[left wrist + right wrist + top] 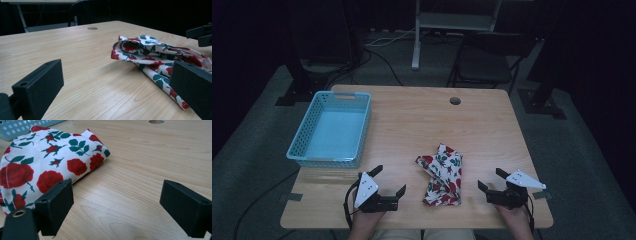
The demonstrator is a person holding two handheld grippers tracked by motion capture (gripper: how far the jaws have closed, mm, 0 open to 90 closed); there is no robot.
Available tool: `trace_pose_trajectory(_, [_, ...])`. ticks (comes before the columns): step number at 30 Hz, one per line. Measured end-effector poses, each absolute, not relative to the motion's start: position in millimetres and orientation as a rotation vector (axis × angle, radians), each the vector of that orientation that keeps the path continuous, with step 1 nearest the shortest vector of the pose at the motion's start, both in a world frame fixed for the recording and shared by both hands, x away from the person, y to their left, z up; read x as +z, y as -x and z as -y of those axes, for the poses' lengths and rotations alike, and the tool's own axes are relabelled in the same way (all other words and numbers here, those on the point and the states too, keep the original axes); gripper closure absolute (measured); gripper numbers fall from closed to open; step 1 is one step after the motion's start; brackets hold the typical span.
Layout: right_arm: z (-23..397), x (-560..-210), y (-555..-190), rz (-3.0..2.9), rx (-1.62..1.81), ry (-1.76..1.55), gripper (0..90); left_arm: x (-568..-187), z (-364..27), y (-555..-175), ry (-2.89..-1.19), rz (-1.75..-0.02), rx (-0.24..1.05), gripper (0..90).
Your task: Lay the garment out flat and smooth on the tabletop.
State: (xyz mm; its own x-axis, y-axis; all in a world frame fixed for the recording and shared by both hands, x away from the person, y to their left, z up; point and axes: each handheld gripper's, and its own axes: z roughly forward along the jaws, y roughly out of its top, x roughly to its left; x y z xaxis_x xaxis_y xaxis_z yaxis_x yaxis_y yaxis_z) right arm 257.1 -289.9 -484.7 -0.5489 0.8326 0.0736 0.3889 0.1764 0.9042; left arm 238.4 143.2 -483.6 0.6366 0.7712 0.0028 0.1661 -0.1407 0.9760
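Note:
A folded white cloth with red roses and green leaves [443, 172] lies on the wooden table [412, 120], near the front edge. My left gripper [389, 181] rests to the cloth's left, jaws open and empty. In the left gripper view the cloth [150, 52] lies just ahead, close to the right jaw, and nothing sits between the fingertips of that gripper [115, 85]. My right gripper [492, 179] rests to the cloth's right, also open and empty. In the right gripper view the cloth [45, 162] lies beside the left jaw, outside the gap of this gripper [120, 205].
A light blue perforated basket [328, 160] stands empty at the table's left side, its corner also in the right gripper view [15, 127]. A round cable hole [455, 100] sits near the far edge. A dark chair [487, 60] stands behind the table.

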Motion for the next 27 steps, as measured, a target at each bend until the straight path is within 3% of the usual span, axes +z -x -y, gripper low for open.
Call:
trace_pose_trajectory(9, [288,-485,-258,-2.050,1.327,-1.141,11.3,-476,-142,-237,-1.715,-0.697,0.612,0.2])
trace_pose_trajectory(27, [285,-483,-262,-2.153,1.325,-1.167,11.8,-484,-154,-245,-1.665,-0.724,0.560,0.2])
